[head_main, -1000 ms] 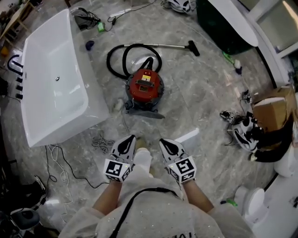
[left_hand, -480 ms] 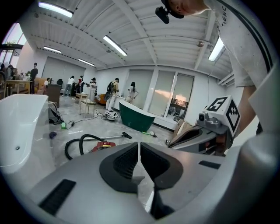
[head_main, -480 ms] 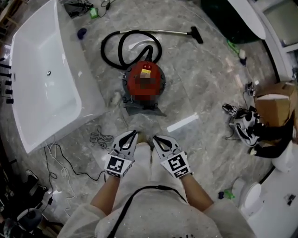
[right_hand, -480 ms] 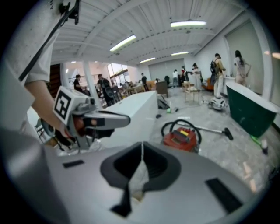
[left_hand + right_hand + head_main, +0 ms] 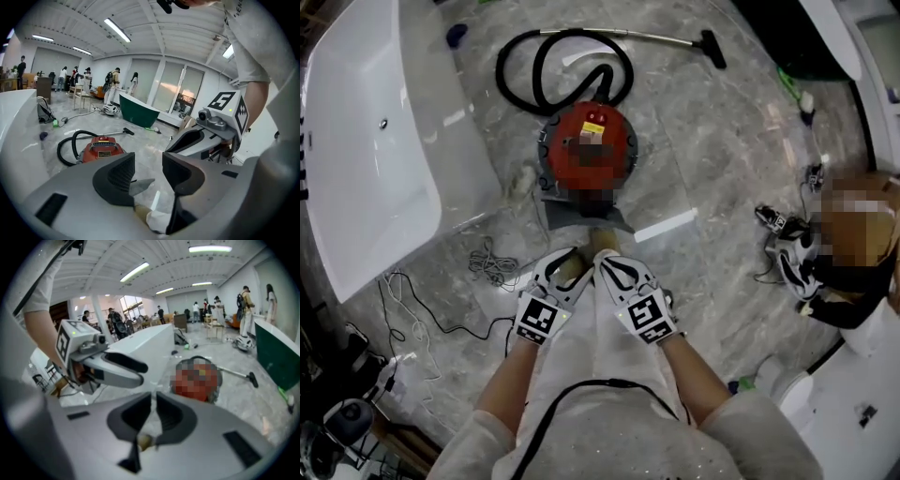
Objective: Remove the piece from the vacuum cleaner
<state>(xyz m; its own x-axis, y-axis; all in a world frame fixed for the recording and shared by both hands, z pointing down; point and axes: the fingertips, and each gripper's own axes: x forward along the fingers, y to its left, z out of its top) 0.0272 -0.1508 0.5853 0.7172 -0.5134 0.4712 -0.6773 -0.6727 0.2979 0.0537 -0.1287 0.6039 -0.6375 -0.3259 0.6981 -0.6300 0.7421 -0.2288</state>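
I am holding both grippers low in front of me, side by side and close together, above the marble floor (image 5: 703,187). The left gripper (image 5: 565,265) (image 5: 149,164) is opening its jaws; they are standing partway apart with nothing between them. The right gripper (image 5: 609,267) (image 5: 153,406) is keeping its jaws shut, the pads almost meeting, and it is gripping nothing. The red vacuum cleaner (image 5: 581,150) (image 5: 101,149) (image 5: 197,378) is standing on the floor just beyond the gripper tips, and neither gripper is touching it. Its black hose (image 5: 530,70) is looping on its far side, and a metal tube (image 5: 661,37) with a floor nozzle is lying beyond that, towards the right. A white bathtub (image 5: 366,169) is sitting to the left of the vacuum cleaner, with loose cables (image 5: 487,267) trailing over the floor near its corner.
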